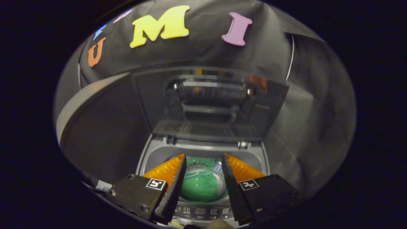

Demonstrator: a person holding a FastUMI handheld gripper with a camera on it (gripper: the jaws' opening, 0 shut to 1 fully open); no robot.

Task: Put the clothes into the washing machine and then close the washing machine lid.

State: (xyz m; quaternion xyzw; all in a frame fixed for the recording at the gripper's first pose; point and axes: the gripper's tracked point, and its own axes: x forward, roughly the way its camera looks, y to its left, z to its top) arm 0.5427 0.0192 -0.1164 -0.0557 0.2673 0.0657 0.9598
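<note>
A top-loading washing machine (203, 149) stands below me with its dark glass lid (206, 101) raised upright at the back. Down in the drum lies a green piece of clothing (202, 187), seen through the gap between my fingers. My gripper (203, 159) hovers above the drum opening, open, with nothing between its fingers. The machine's control panel (203, 211) runs along the front rim, just under the fingers.
Black cloth walls close in behind the machine and on both sides. A grey band of the booth runs along the left. The lid's two hinges (243, 144) sit at the back rim of the opening.
</note>
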